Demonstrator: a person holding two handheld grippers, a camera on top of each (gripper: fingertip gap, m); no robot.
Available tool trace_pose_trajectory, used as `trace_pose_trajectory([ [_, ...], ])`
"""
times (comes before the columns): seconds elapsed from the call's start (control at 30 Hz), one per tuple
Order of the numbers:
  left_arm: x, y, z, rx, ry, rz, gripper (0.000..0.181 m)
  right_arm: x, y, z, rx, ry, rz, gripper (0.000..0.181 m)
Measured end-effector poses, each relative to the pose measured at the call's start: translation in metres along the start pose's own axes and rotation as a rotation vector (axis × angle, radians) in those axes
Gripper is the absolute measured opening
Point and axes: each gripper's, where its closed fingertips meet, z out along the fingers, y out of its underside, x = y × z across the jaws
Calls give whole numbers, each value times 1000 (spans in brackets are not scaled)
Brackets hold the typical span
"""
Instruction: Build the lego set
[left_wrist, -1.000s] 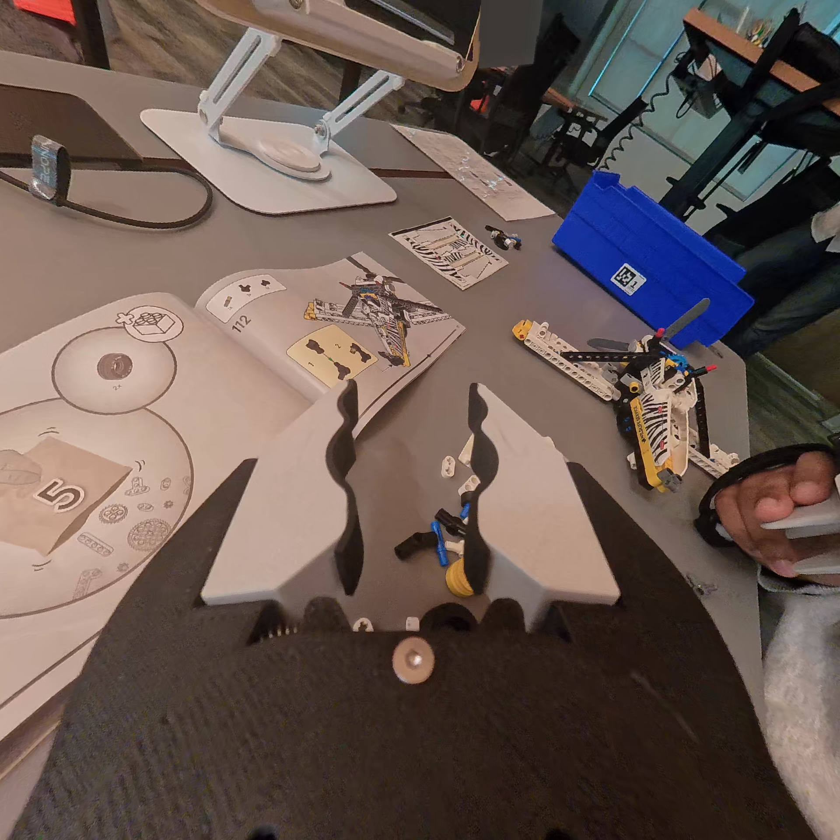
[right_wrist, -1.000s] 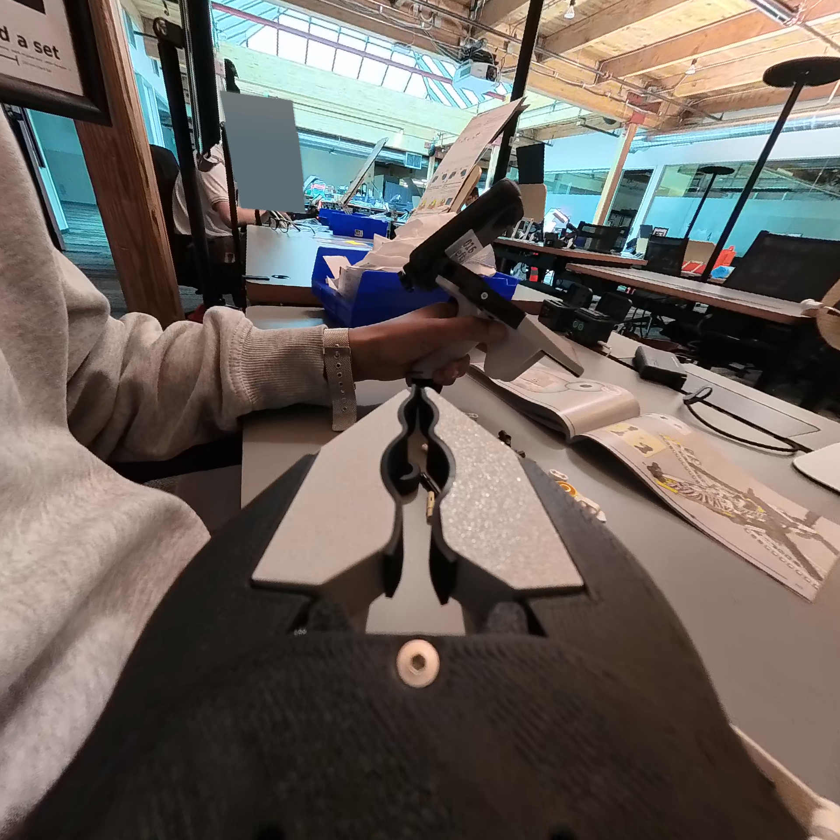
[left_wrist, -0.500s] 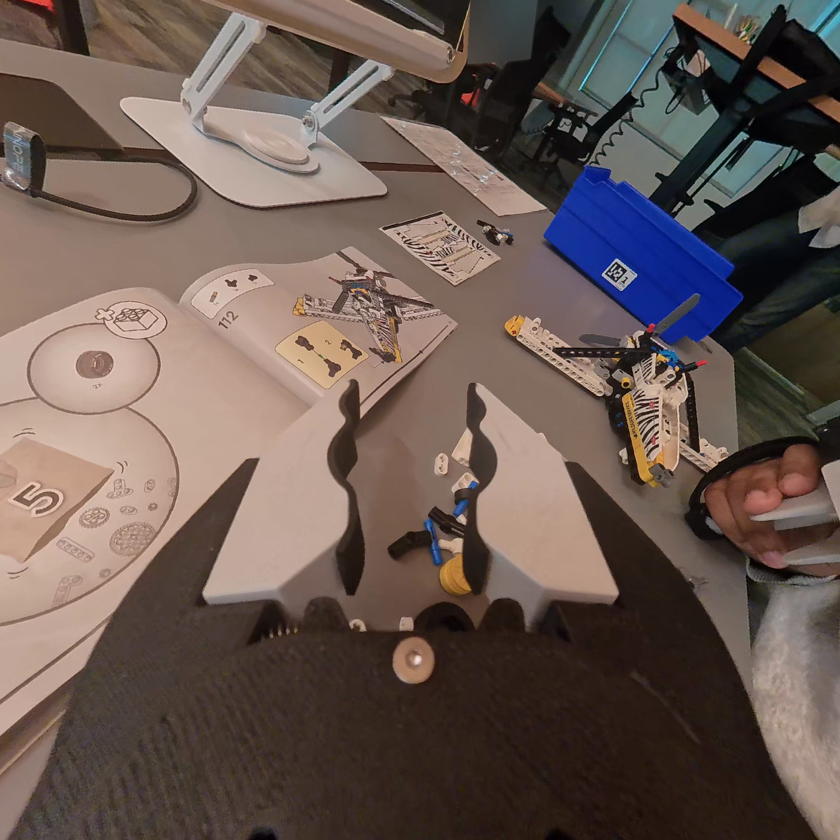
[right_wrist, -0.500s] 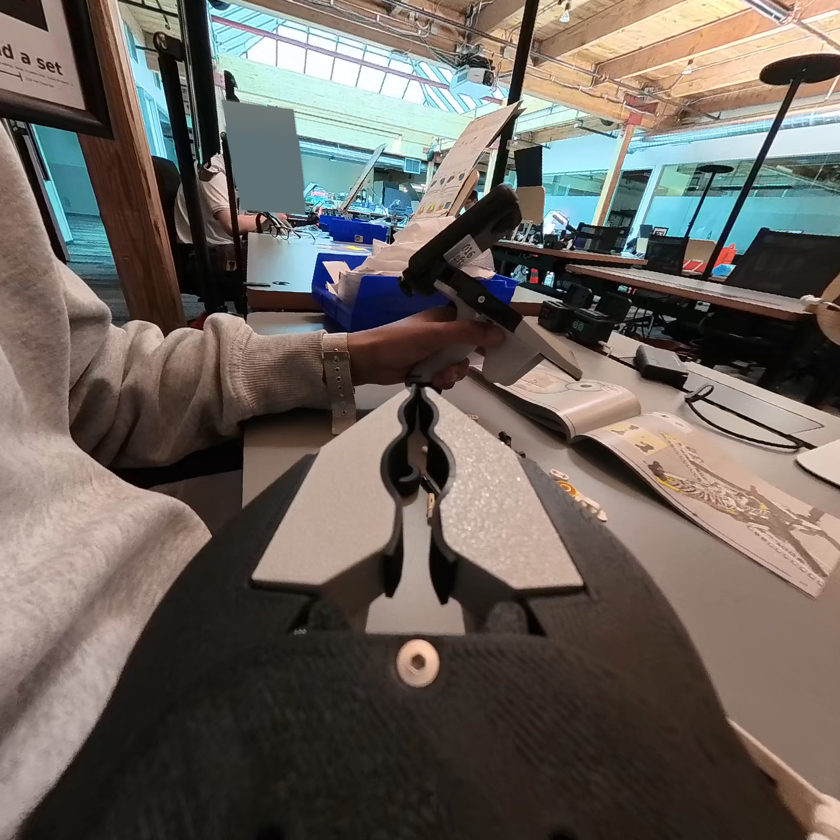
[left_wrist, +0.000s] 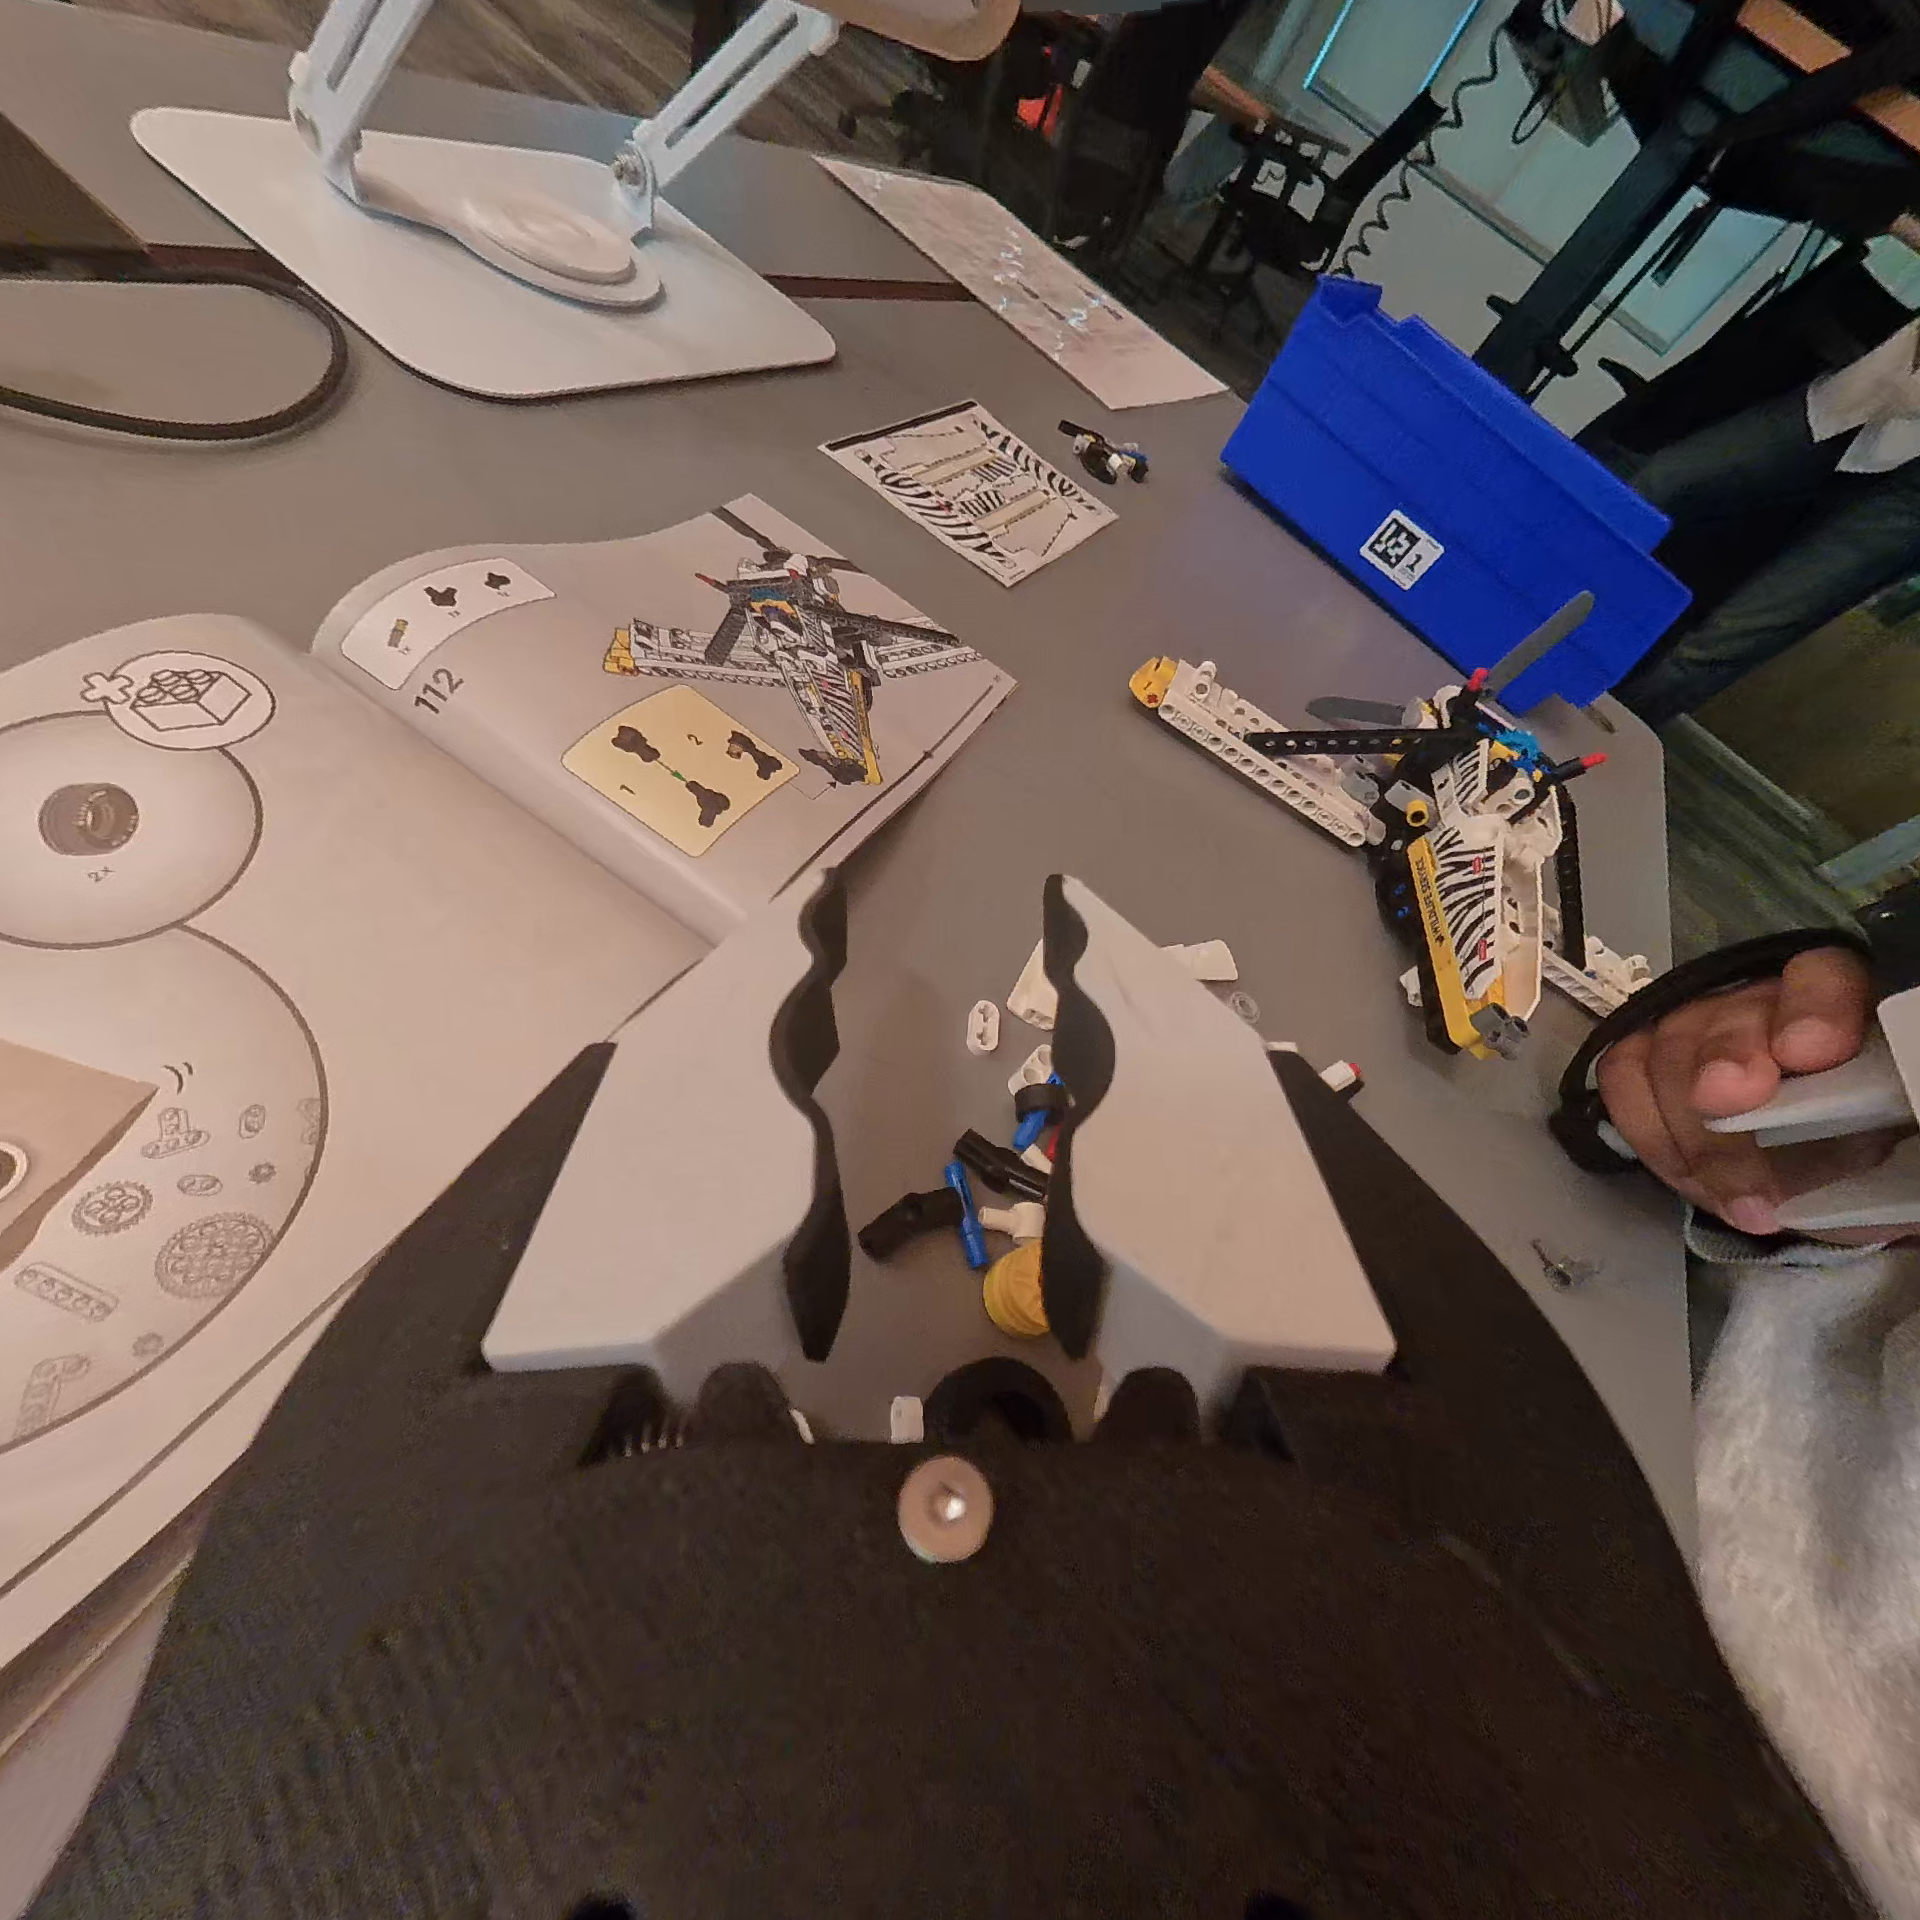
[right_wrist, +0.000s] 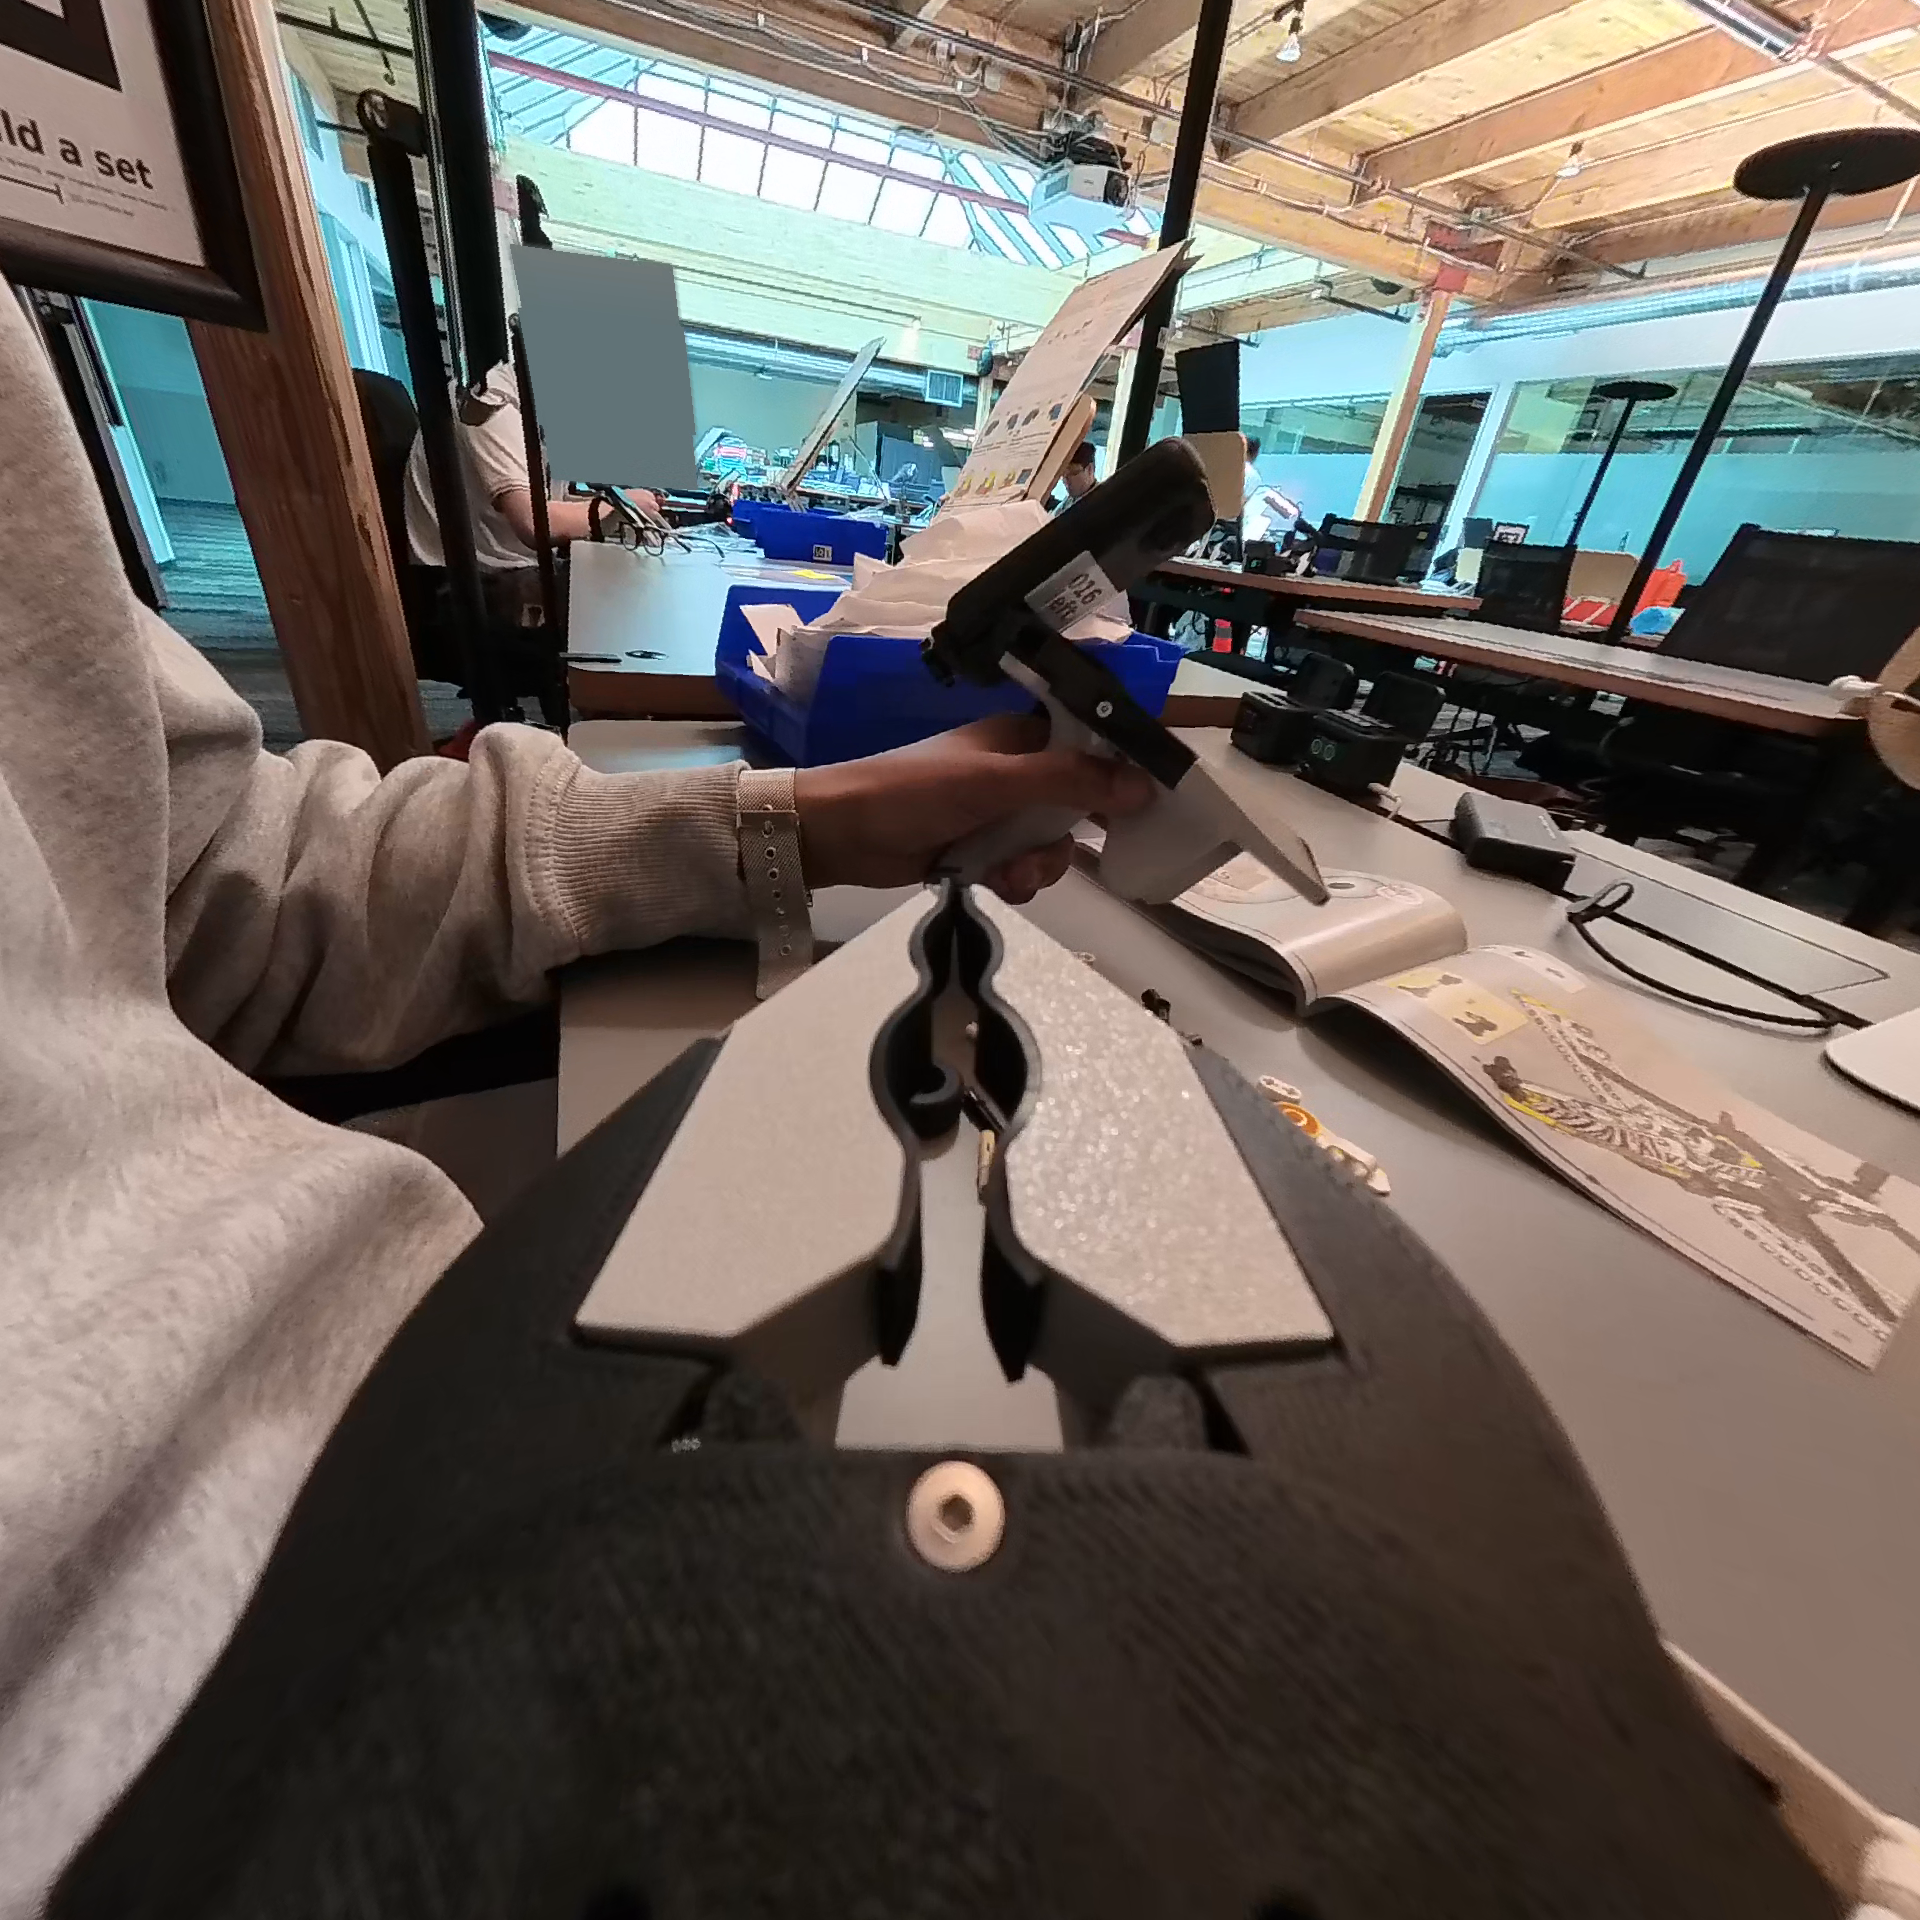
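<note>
My left gripper (left_wrist: 940, 902) is open and empty, low over the grey table (left_wrist: 1091, 644). Loose lego pieces (left_wrist: 977, 1195) lie between its fingers: black and blue pins, white bits and a yellow piece (left_wrist: 1010, 1294). The half-built zebra-striped plane model (left_wrist: 1455, 894) lies to the right. My right gripper (right_wrist: 951, 906) is shut on a small black lego piece (right_wrist: 935, 1107), with a small tan-tipped pin (right_wrist: 983, 1138) beside it in the jaws. It is held above the table's near edge. The left gripper also shows in the right wrist view (right_wrist: 1195, 821), in a hand over the booklet.
An open instruction booklet (left_wrist: 468, 831) covers the left of the table, also in the right wrist view (right_wrist: 1558, 1081). A sticker sheet (left_wrist: 966, 488), blue bin (left_wrist: 1455, 499), white monitor stand base (left_wrist: 447, 270) and black cable (left_wrist: 260, 416) lie farther back. The hand holding the right gripper (left_wrist: 1735, 1081) is at the right edge. Some 20 centimeters of space lies between my two pairs of fingers.
My left gripper has tipped forward and down a little over the loose pieces, still open. My right gripper has hardly moved and stays shut on the black piece.
</note>
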Motion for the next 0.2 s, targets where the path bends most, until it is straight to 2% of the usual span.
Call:
trace_pose_trajectory([
  [0.2,1,3,2,-18,8,4,32,0,0,-1,2,0,1,0],
])
